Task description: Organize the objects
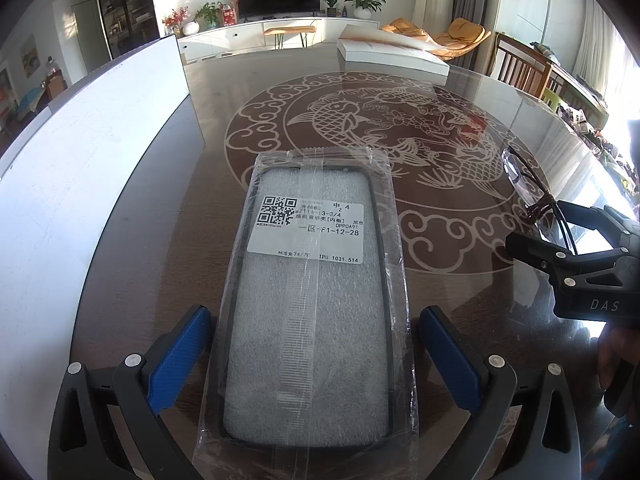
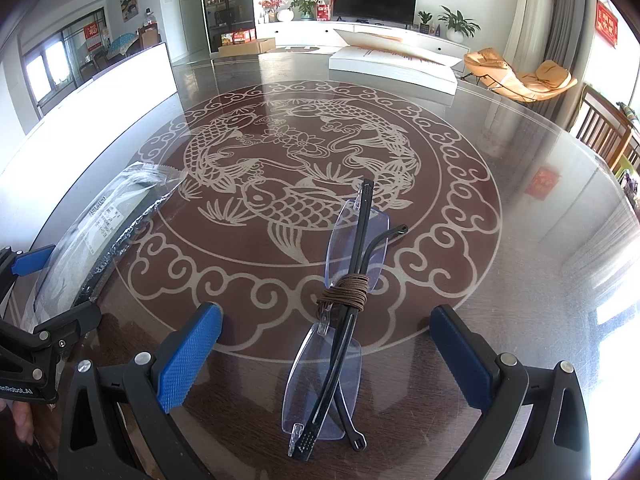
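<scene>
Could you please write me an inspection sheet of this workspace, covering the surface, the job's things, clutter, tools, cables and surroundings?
Surface: glossy brown table with a pale fish-and-cloud pattern under a clear top.
Job's things: bagged phone case with a QR label, lying flat between the left tool's fingers; folded glasses with a brown cord wound round them, lying between the right tool's fingers.
Clutter: flat white box at the far side; white board along the left edge.
Tools: left tool open, straddling the case; right tool open, straddling the glasses.
Cables: nothing seen.
Surroundings: television, potted plants, orange lounge chair, wooden chair.
</scene>
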A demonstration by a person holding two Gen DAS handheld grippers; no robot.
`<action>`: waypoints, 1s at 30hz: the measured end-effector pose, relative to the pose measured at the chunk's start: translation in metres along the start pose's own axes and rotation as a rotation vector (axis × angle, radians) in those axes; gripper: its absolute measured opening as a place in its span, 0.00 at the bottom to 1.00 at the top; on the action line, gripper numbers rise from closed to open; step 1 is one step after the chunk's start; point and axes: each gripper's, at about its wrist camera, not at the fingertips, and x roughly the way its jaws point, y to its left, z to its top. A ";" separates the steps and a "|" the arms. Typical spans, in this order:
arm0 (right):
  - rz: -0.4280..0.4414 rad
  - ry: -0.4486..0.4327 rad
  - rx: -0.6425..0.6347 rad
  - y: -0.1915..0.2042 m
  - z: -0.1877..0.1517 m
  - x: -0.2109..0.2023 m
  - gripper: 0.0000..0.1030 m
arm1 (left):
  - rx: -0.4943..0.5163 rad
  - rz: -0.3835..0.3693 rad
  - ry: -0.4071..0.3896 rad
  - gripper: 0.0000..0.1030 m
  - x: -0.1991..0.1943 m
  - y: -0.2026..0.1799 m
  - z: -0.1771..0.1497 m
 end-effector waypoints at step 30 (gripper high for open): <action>0.032 0.133 -0.051 -0.004 0.016 -0.004 0.69 | 0.036 -0.008 -0.012 0.73 -0.002 -0.002 0.005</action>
